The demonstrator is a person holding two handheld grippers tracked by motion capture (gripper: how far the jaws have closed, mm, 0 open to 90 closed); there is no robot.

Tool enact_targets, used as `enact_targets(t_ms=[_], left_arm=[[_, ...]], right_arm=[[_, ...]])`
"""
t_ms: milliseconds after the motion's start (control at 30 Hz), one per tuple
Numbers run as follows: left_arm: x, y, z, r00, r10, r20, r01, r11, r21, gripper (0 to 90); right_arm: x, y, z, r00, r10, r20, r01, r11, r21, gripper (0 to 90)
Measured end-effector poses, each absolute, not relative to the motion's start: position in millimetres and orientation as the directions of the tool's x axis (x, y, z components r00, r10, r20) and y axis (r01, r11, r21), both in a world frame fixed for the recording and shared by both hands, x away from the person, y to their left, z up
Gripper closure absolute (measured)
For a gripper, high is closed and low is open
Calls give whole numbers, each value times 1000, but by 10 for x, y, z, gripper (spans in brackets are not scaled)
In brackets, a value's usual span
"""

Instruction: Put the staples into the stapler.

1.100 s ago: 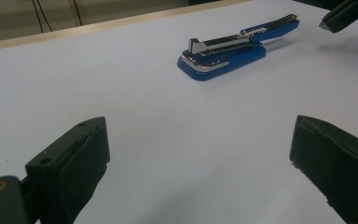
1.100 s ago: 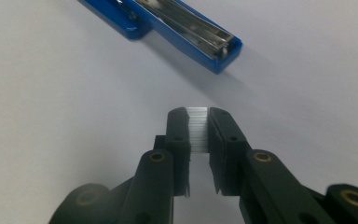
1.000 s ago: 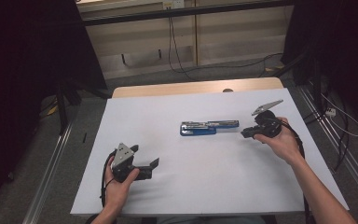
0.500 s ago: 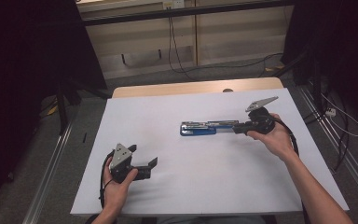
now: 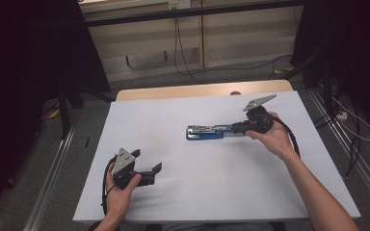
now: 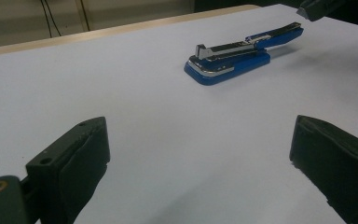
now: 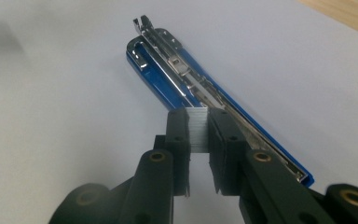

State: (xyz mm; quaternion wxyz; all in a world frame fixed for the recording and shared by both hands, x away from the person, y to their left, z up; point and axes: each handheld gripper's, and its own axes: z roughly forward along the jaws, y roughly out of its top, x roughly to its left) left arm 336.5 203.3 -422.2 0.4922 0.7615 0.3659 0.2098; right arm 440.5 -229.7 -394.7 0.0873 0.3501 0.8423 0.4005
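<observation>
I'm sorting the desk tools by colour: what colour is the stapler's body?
Blue, with silver metal parts; the stapler shows it best in the left gripper view.

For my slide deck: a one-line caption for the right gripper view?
Right gripper pinching a strip of staples above the opened blue stapler.

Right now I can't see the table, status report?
Right tongs shut on staple strip, over open blue stapler. Left tongs open, idle. Nothing in the way.
</observation>
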Motion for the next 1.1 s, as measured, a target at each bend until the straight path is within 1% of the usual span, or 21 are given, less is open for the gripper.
enact_targets(t_ms=[267,767,1100], left_arm=[[3374,2033,-4224,645,762,-56,359,-237,903,49],[3373,2036,-4218,648,760,-55,356,-238,904,49],[3374,2041,-4218,656,753,-51,354,-248,902,49]], right_arm=[[4491,-2195,-3875,-746,655,118,488,417,767,794],[4611,-1981,-3894,-760,634,141,490,417,766,794],[4705,-1859,-3879,-759,640,117,471,416,778,794]])
